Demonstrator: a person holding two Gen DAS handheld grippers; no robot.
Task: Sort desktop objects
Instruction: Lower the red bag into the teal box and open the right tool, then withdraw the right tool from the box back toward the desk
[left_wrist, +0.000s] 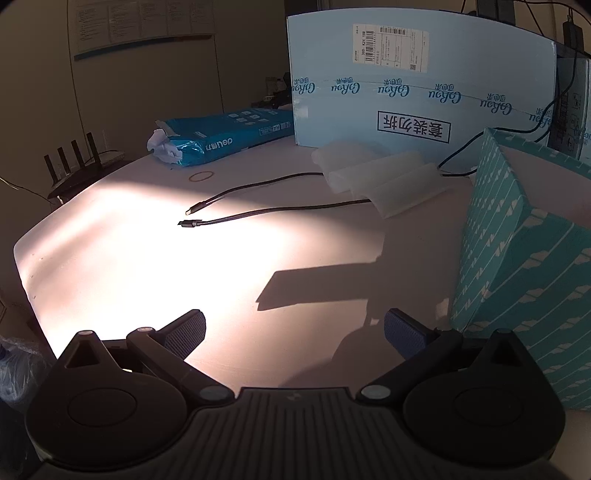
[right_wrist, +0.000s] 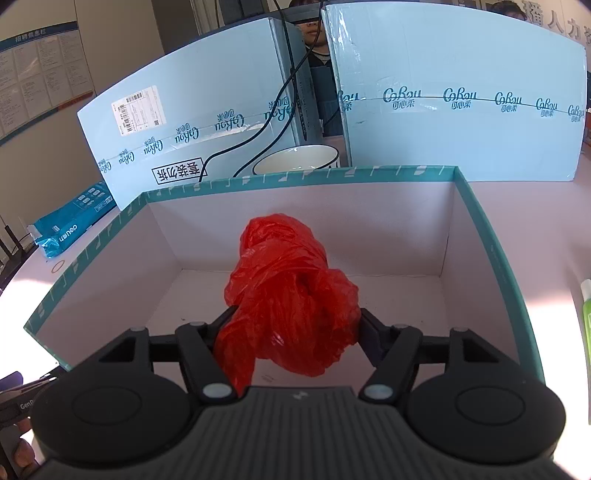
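The right gripper (right_wrist: 293, 332) pinches a crumpled red plastic bag (right_wrist: 288, 295) above the open teal box (right_wrist: 491, 236), likely to drop it inside. The left gripper (left_wrist: 293, 332) hangs wide open and empty over the tabletop (left_wrist: 147, 258), where 2 cable ends (left_wrist: 192, 218) lie mid-table.

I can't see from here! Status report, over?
Right gripper shut on red plastic bag, held over teal box. Left gripper open, empty, above table. Box bare inside, nothing blocking.

An office desk corner
A white round-edged table (left_wrist: 110, 236) carries a blue wrapped ream of copy paper (left_wrist: 229, 134), loose black charging cables (left_wrist: 258, 214) and a black four-antenna router (left_wrist: 79, 162); a wall notice board of printed sheets (left_wrist: 144, 26) hangs behind
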